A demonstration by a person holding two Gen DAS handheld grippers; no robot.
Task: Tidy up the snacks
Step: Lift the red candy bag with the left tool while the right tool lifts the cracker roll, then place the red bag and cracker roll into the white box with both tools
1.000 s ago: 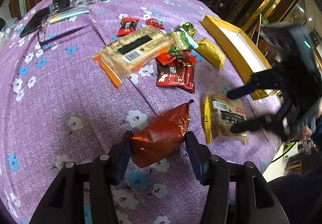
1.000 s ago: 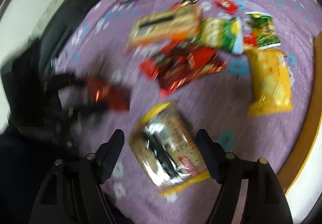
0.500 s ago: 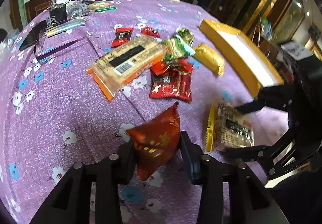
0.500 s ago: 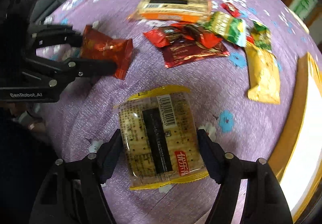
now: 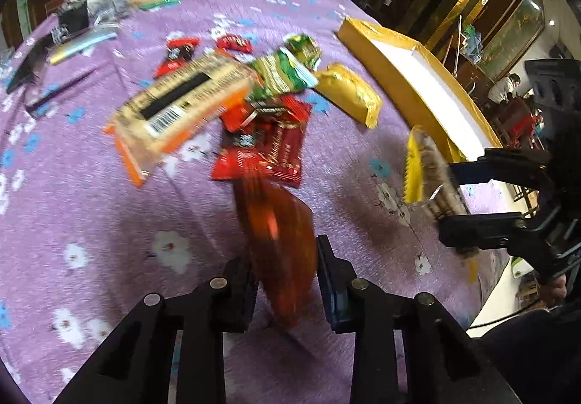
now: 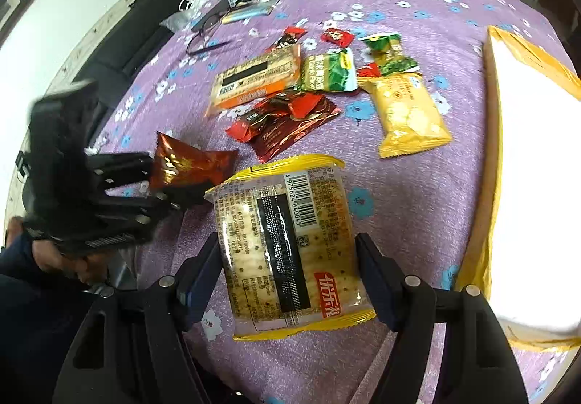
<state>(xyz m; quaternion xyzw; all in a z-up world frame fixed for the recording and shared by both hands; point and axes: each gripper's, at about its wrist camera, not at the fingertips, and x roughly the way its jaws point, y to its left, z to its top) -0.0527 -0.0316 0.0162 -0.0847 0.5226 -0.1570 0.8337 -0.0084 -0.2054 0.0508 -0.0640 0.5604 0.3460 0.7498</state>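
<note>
The left hand-held gripper has clamped the red packet, apparently lifting it.

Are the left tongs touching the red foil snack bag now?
Touching. In the left wrist view, the left tongs press both sides of the red foil snack bag, with no gap visible between them.

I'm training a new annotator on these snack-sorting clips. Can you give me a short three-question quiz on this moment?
1. True or false: the left gripper holds the red-orange snack bag.
2. What sits between the right gripper jaws? A) cracker pack B) green packet C) glasses
3. Which colour is the open box at the table's edge?

Key: 1 true; 2 A, the cracker pack; 3 yellow.
</note>
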